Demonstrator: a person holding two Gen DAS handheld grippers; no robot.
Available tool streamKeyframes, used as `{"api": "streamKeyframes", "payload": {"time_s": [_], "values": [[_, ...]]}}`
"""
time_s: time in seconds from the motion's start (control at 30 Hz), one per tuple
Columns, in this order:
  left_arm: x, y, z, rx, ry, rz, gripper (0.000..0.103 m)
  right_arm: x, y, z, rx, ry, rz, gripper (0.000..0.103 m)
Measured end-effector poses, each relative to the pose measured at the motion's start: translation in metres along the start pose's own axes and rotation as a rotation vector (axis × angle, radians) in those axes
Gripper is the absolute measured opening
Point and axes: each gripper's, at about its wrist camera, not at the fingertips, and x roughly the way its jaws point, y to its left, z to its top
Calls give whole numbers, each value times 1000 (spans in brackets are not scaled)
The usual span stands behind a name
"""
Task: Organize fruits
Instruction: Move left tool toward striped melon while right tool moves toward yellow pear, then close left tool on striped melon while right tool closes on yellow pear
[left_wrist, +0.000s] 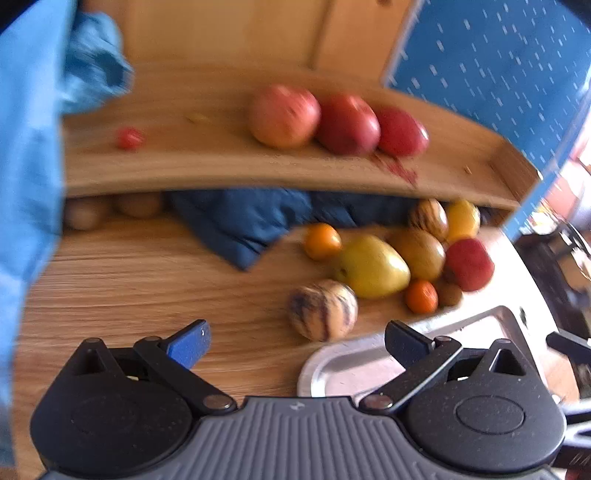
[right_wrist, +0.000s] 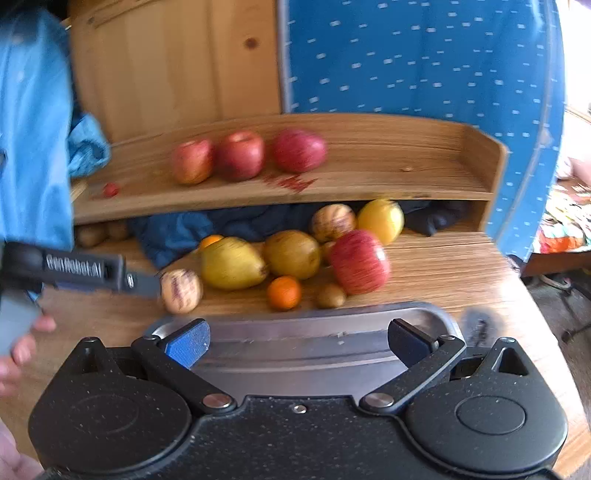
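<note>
A wood-grain bench (right_wrist: 443, 266) stands against a pine wall and a blue dotted panel, with a raised shelf (right_wrist: 369, 184) at its back. Both views are blurred. Three apples (right_wrist: 243, 155) sit in a row on the shelf, well ahead of and above both tools; a small red fruit (right_wrist: 110, 189) lies apart at the shelf's left end. The loose pile (right_wrist: 291, 254) on the bench is the work that looks left to do: pears, a red apple (right_wrist: 358, 260), two oranges, a kiwi and striped melons. A metal tray (right_wrist: 314, 354) lies empty just under the right tool (right_wrist: 299, 341), between it and the pile. The right tool's jaws stand wide, holding nothing. The left tool (left_wrist: 297, 341) is also spread wide and empty, and seen from the right wrist it reaches in from the left, its tip beside the nearest striped melon (left_wrist: 322, 309). That melon lies just ahead and slightly right of the left tool, roundish with no clear long axis, so the left hand looks nearer to it; whether a finger touches it I cannot tell. A blue cloth (left_wrist: 243, 225) is bunched under the shelf, beyond the left tool.
</note>
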Motion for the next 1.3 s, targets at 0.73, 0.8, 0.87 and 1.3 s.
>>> {"api": "streamKeyframes", "payload": {"time_s": [0.73,0.8,0.87,1.3], "values": [[58,7,17,164,77,-180,80,121,16,61,393,325,254,96],[59,9,19,165,74,-193,76,129,16,59,434,349,252,94],[60,11,21,165,69,-208,69,135,16,57,469,366,241,93],[52,33,23,87,76,-191,55,164,27,63,599,389,114,92]]}}
